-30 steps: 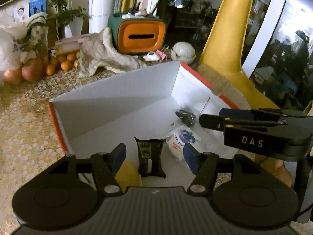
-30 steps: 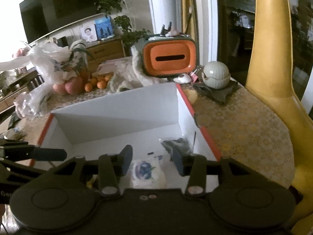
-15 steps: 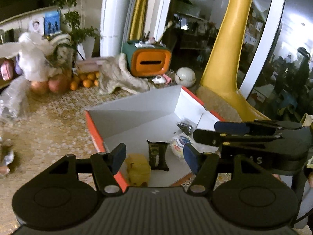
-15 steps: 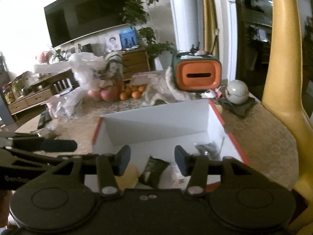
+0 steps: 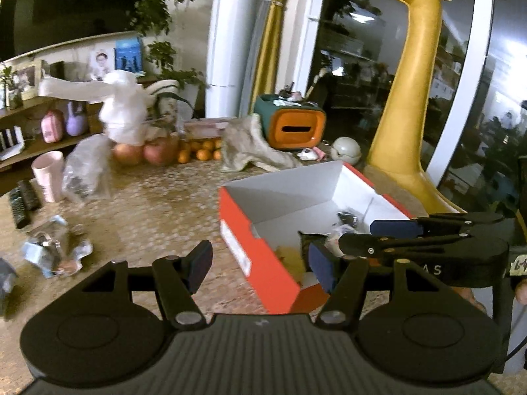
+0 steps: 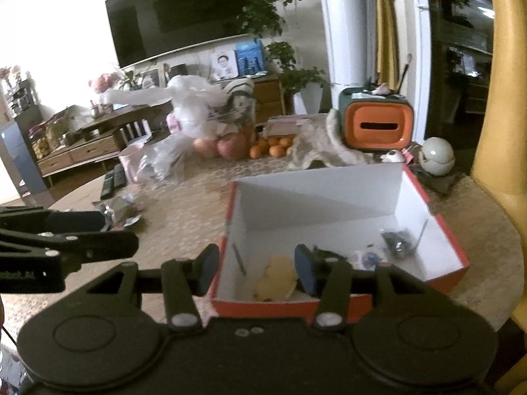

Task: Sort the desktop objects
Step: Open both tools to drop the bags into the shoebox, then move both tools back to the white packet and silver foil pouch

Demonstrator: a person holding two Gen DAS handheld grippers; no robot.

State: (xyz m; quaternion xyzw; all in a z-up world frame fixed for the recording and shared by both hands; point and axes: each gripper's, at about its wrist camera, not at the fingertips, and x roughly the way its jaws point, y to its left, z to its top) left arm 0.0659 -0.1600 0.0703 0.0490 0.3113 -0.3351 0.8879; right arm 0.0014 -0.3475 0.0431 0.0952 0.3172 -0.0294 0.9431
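Observation:
An orange box with a white inside (image 5: pixel 263 256) (image 6: pixel 329 204) stands on the patterned table. Inside lie a yellow item (image 6: pixel 275 278), a dark packet (image 5: pixel 308 238), a white-and-blue packet (image 6: pixel 367 258) and a black clip (image 6: pixel 395 240). My left gripper (image 5: pixel 260 265) is open and empty, held back above the box's near left corner. My right gripper (image 6: pixel 257 270) is open and empty, above the box's near edge. Each gripper shows from the side in the other's view. Crumpled foil wrappers (image 5: pixel 54 253) (image 6: pixel 120 212) lie on the table to the left.
At the back stand an orange-fronted tissue box (image 5: pixel 293 128), a crumpled cloth (image 5: pixel 250 151), oranges and apples (image 5: pixel 164 153), a white round pot (image 5: pixel 346 149), a pink cup (image 5: pixel 49 172), remotes (image 5: pixel 23 200) and plastic bags (image 5: pixel 87 169). A yellow giraffe (image 5: pixel 408 82) stands to the right.
Both grippers have pulled back and up from inside the box, staying open and empty. The left view has swung left, bringing the table's left side and wrappers into sight.

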